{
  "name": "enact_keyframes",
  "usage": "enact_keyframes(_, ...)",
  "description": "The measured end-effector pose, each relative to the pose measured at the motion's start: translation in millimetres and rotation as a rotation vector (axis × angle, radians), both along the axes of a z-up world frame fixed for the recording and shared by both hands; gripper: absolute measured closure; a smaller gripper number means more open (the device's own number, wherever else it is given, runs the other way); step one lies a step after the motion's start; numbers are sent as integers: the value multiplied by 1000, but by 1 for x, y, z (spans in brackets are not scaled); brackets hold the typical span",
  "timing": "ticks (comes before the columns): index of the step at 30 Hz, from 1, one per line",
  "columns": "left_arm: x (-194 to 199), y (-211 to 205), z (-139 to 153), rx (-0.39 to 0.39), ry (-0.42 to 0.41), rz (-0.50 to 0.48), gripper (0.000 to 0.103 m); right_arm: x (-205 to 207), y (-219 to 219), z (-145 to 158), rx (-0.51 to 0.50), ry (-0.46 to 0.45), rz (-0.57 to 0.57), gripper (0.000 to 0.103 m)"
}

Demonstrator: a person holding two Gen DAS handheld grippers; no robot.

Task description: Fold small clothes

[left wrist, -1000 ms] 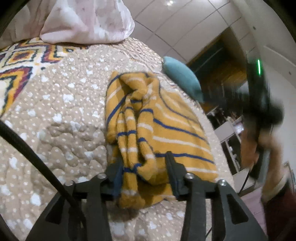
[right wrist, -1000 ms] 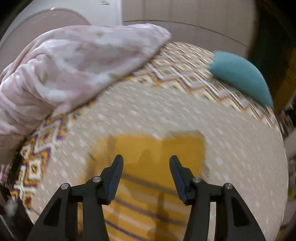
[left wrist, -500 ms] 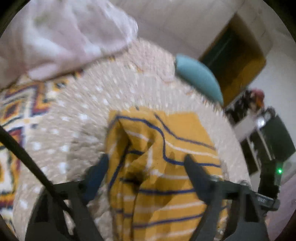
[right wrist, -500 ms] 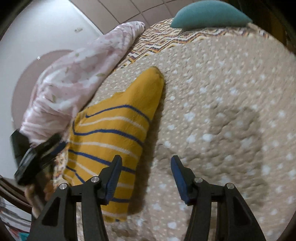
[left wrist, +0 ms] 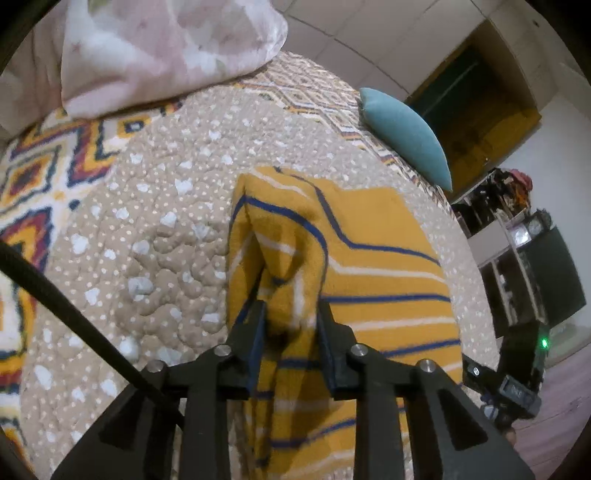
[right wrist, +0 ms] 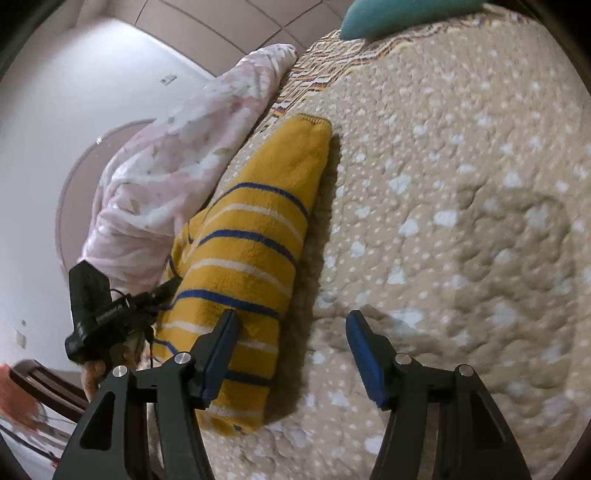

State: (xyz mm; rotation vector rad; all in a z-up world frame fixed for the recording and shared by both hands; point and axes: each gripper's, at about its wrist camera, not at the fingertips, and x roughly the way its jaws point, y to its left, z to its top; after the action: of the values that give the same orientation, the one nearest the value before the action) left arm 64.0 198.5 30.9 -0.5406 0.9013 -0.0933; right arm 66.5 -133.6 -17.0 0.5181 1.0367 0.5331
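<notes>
A small mustard-yellow garment with blue and white stripes lies partly folded on the beige quilted bedspread. My left gripper is shut on a raised fold of this garment at its left side. In the right wrist view the garment lies as a long folded shape left of centre. My right gripper is open and empty, its left finger over the garment's near end, its right finger above bare quilt. The left gripper's body shows at the garment's far side.
A pink floral blanket is heaped at the head of the bed. A teal pillow lies at the bed's far edge. A patterned blanket borders the quilt. Shelves stand beyond the bed's right edge.
My left gripper opened, shifted over the garment and closed again on a raised fold. My right gripper swung to the garment's right side and stays open.
</notes>
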Motion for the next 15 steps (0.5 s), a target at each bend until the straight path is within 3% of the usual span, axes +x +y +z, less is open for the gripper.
enact_keyframes(1,-7,-1,5,7,-11,0,70,2,2,-4,21,3,-3,38)
enact_keyframes(3,-20,-4,10,-13,-46,-1,41,4,4,-9,58,5,-9,37)
enact_keyframes(5,-34,-4,12,-44,-85,13,29,6,7,-12,93,-1,-17,37)
enact_keyframes(10,-39,3,-9,-142,-61,55,26,3,12,-12,197,14,-12,37)
enact_keyframes(13,-23,-1,-30,-134,17,49,26,-3,15,-14,209,16,6,37)
enact_keyframes(15,-22,-10,-34,-86,17,51,26,-4,22,-18,204,14,-1,38)
